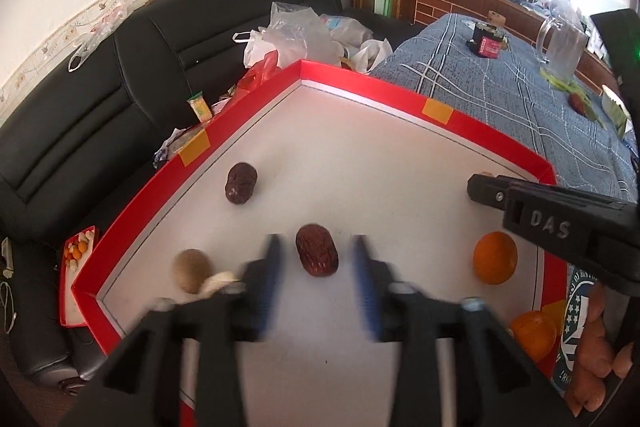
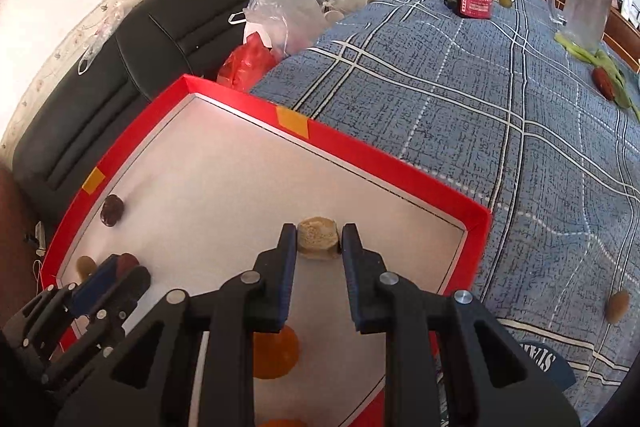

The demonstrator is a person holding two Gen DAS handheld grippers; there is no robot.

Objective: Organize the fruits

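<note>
— With the left gripper (image 1: 316, 259) standing apart over the white floor of the red tray (image 1: 400, 95), which step did it look like?
— A release, as far as one could judge. Its blue fingers (image 1: 272, 267) were parted on either side of a wrinkled red date (image 1: 317, 256), and neither touched it; the date lay on the tray floor between them.
— And the right gripper (image 2: 319, 247)?
— It had its fingers drawn narrow onto a pale, round nut-like piece (image 2: 319, 238), low over the tray near its right corner. That piece seemed to be next for setting down.
— What did the next move call for?
— Probably lowering the pale piece to the floor and parting the fingers, while the left one backed off without nudging the date.
— What else lay in the tray?
— A brown round fruit (image 1: 192, 269) beside the left finger, an orange (image 1: 495, 257) off to the right, a second one (image 1: 534, 335) at the near right edge, and a darker date (image 1: 241, 183) farther in by the left wall.
— And beyond it?
— The tray sat on a blue plaid cloth (image 2: 500, 107) over the desk. Farther off stood a red-labelled jar (image 2: 474, 1) and a clear glass mug (image 2: 580, 1), with plastic bags (image 1: 296, 35) on a black sofa (image 1: 120, 87) against the wall.
</note>
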